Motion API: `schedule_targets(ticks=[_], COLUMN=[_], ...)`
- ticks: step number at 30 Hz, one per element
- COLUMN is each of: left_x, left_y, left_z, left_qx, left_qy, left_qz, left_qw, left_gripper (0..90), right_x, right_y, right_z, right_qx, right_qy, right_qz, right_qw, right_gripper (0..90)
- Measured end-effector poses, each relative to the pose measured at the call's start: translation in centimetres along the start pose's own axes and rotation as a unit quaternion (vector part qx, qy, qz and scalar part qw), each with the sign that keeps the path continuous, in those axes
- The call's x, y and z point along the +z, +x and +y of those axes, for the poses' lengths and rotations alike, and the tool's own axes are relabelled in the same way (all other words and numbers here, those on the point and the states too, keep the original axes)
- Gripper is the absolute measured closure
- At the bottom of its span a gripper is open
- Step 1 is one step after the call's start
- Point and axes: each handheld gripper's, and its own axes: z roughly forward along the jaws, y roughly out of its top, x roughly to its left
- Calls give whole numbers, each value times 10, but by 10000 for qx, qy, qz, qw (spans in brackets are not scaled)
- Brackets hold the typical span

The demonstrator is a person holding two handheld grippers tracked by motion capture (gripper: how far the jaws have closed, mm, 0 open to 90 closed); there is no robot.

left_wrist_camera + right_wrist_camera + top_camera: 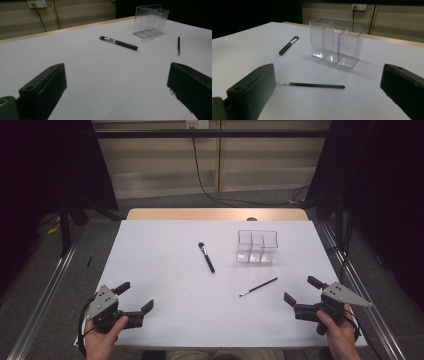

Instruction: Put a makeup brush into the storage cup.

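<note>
The thin liner brush (258,287) is lying flat on the white table (165,320), just ahead and inboard of the right gripper (298,293), its handle pointing toward the clear three-compartment organizer (256,247). That gripper is gaping wide, holding nothing; bristle end probably nearest. The left gripper (136,296) is sitting equally wide, farther off.

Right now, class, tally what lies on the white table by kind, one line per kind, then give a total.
Makeup brushes: 2, a thick brush and a thin brush
Clear divided holders: 1, the organiser
Total: 3
</note>
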Motion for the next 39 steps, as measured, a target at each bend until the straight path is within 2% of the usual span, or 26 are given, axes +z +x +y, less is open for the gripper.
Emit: schedule_targets(ticks=[3, 9, 13, 18, 24, 29, 36, 39], left_x=[0, 3, 4, 6, 10, 15, 28, 30], left_y=[0, 0, -1, -3, -6, -9, -10, -11], left_z=[0, 1, 2, 2, 3, 8, 12, 13], left_qx=[17, -78, -12, -44, -86, -103, 77, 15], left_qy=[38, 54, 48, 81, 93, 128, 225, 302], left_qz=[23, -9, -47, -80, -246, -296, -348, -334], left_qw=[10000, 10000, 10000, 9999, 9996, 9994, 9991, 9990], left_gripper=[29, 29, 29, 29, 29, 31, 31, 29], right_x=[0, 0, 1, 0, -1, -1, 0, 1], right_y=[0, -1, -3, -2, 0, 4, 4, 4], right_z=[0, -1, -2, -2, 0, 1, 1, 0], right_qx=[2, 64, 67, 102, 69, 4, 43, 52], right_qy=[-14, -25, -27, -49, -92, -81, -85, -74], right_qz=[15, 31, 50, 56, 54, 100, 133, 140], right_qw=[10000, 10000, 10000, 9999, 9999, 9999, 9999, 9999], right_gripper=[0, 0, 0, 0, 0, 0, 0, 0])
